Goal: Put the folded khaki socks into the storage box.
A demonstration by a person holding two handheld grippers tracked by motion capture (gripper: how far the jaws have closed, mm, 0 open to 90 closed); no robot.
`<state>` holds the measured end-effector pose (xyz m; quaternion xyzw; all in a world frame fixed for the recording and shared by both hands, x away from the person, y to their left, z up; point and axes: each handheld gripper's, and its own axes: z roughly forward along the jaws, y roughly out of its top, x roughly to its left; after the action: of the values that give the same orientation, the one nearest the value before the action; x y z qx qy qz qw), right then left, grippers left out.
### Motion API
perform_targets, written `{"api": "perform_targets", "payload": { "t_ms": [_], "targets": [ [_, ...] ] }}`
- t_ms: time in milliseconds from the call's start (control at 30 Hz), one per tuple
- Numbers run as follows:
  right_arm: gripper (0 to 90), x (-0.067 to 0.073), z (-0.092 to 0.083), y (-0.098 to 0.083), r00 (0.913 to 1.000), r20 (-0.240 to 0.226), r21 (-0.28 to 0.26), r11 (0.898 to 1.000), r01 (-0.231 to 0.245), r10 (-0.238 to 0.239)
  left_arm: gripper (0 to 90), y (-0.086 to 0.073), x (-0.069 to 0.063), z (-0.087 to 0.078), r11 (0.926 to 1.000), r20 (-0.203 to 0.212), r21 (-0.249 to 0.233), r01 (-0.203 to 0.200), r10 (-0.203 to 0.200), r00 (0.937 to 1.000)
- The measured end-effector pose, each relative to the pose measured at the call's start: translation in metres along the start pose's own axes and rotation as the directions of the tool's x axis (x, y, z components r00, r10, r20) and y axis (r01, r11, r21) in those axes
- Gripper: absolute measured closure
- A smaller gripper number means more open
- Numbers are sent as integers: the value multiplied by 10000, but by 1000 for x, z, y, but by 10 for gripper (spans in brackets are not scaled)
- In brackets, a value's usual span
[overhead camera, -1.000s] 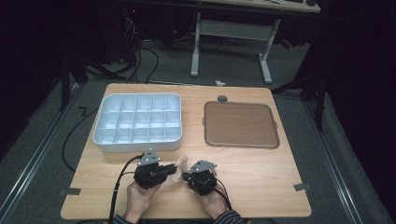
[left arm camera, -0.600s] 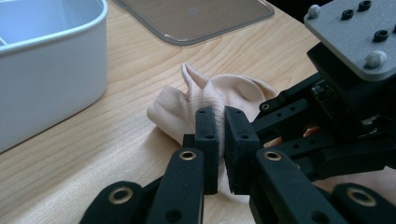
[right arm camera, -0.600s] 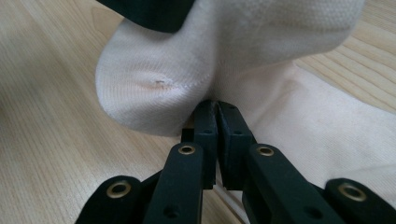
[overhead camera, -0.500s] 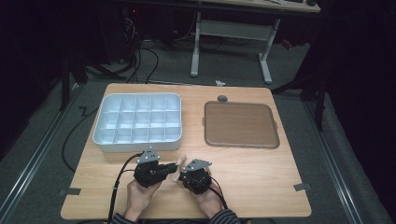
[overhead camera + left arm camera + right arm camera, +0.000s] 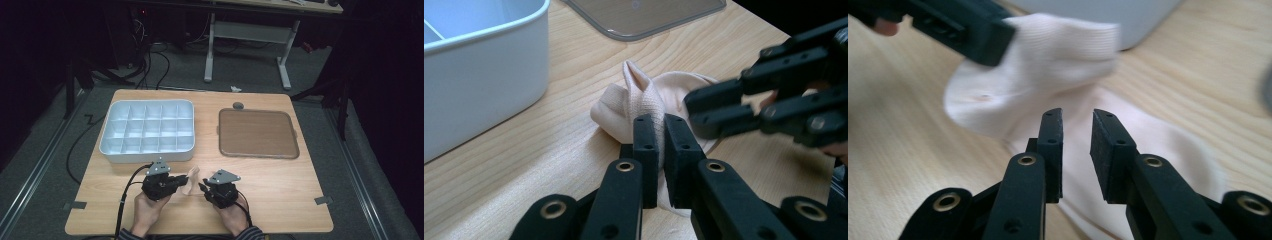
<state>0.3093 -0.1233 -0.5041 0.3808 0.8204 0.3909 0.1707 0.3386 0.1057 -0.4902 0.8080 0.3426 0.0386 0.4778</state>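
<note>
Right now you are working a pale, cream-coloured sock [image 5: 659, 92], which is lying crumpled on the wooden worktop [image 5: 280, 185] near its front edge, between your two hands and just in front of the white compartment tray [image 5: 147, 131]. Part of the sock is standing up in a ribbed fold while the rest is spreading flat on the wood.

Your left gripper [image 5: 660, 145] is pinching that ribbed fold: its fingers [image 5: 645, 150] are standing almost fully together, with only the thickness of the fabric between them, so it is holding the sock firmly. In the high view the same left gripper [image 5: 181, 184] is pointing toward the sock [image 5: 191, 179] from the left side.

Your right gripper [image 5: 1076, 145] is sitting just over the flat part of the sock [image 5: 1048, 70]. Its fingers [image 5: 1051, 150] have just been opening and are now standing a little apart, with a clear gap between them; the fabric is lying beneath and behind them, and the pads are not pressing on it. In the high view the right gripper [image 5: 202, 188] is facing the left one across the sock, the two tips being close together.

Farther back, the white tray is resting on the left half of the worktop, and a flat brown lid [image 5: 257, 134] is lying beside it on the right half, well apart from the sock.
</note>
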Motion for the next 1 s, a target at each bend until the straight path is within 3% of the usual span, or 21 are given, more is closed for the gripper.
{"api": "perform_targets", "payload": {
  "t_ms": [300,500,733,1000],
  "targets": [
    [706,-30,-26,-16,9917,950,-400,9958,-829,864,855,0,-1,1,10000,43,72,-5,5,10000],
    [666,-40,-31,-21,9850,1322,-378,9935,-1072,1113,855,2,-3,2,10000,79,85,-44,44,10000],
    [659,-44,-19,-27,9817,1268,7,9897,-1431,1418,854,3,-3,2,10000,93,64,-70,69,9999],
    [824,-45,-11,-33,9814,1055,383,9855,-1653,1605,854,4,-5,3,10000,169,24,-97,97,9998]
  ]
}}
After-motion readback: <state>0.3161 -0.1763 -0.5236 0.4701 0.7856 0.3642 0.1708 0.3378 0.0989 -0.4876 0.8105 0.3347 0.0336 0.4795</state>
